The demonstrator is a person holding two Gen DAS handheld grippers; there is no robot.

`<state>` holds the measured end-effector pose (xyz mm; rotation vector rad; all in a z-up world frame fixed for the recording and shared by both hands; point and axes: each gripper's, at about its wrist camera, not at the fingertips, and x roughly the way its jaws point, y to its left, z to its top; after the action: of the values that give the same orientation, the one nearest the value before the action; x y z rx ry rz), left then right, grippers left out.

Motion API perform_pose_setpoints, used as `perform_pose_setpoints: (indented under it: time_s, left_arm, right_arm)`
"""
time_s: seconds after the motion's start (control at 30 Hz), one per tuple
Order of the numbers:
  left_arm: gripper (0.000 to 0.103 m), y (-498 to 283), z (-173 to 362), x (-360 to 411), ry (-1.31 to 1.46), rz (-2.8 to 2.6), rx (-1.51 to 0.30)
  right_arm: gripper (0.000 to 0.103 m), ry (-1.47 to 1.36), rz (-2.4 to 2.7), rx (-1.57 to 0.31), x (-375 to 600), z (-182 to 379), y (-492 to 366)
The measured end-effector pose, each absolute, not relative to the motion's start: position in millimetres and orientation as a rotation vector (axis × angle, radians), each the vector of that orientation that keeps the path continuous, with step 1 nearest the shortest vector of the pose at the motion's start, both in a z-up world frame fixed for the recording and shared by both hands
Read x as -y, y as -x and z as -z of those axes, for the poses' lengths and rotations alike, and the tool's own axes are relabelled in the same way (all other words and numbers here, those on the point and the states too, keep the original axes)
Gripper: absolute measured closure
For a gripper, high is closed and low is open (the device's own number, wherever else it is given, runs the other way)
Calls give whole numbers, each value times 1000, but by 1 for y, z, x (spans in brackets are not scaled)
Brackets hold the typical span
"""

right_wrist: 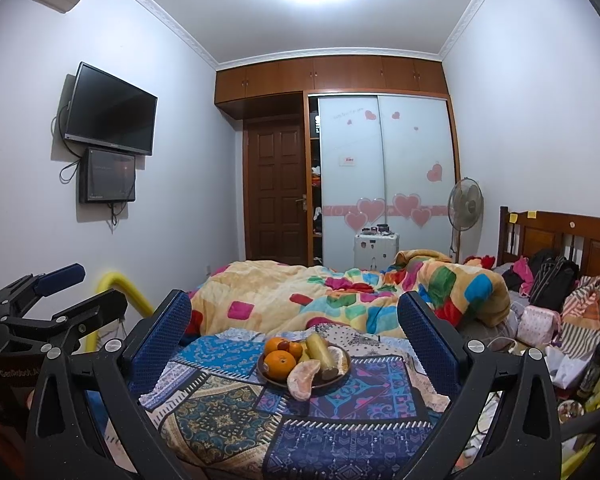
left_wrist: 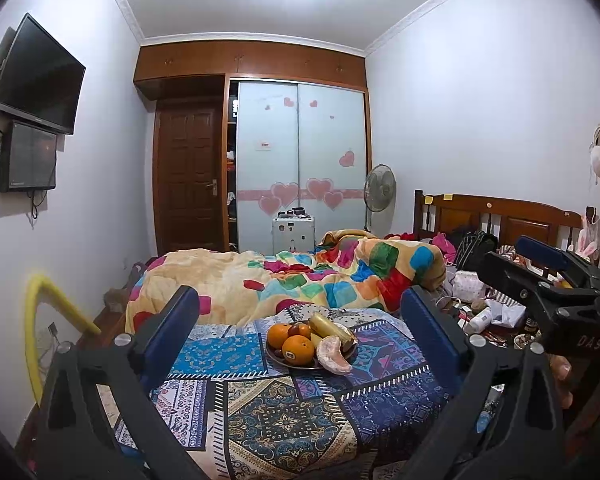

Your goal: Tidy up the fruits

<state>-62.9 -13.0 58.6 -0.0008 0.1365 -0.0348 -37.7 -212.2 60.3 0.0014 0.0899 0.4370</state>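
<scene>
A dark plate (left_wrist: pixel 342 360) of fruit rests on the patchwork cloth (left_wrist: pixel 284 412) on the bed. It holds two oranges (left_wrist: pixel 298 350), a banana (left_wrist: pixel 332 326), a small red fruit and a peeled citrus segment (left_wrist: pixel 334 357). My left gripper (left_wrist: pixel 300 294) is open and empty, short of the plate, which shows between its blue pads. In the right wrist view the same plate (right_wrist: pixel 340 378), oranges (right_wrist: pixel 280 363) and banana (right_wrist: pixel 318 350) lie ahead of my right gripper (right_wrist: pixel 296 300), also open and empty. Each gripper shows in the other's view: right gripper (left_wrist: pixel 508 258), left gripper (right_wrist: pixel 96 284).
A colourful quilt (left_wrist: pixel 300 280) is heaped behind the plate. Bags, clothes and small items clutter the right of the bed by the wooden headboard (right_wrist: pixel 560 236). A dark bottle (right_wrist: pixel 598 360) stands at the right. A yellow foam-covered bar (left_wrist: pixel 34 320) is at the left.
</scene>
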Motion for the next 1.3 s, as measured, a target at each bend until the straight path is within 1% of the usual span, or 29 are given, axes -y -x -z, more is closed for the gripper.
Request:
perform_pose_setpoints:
  time_s: [1.3]
  left_arm:
    - [1, 57, -54, 16, 14, 52, -146]
  right_arm:
    - [0, 1, -437, -99, 213, -60, 35]
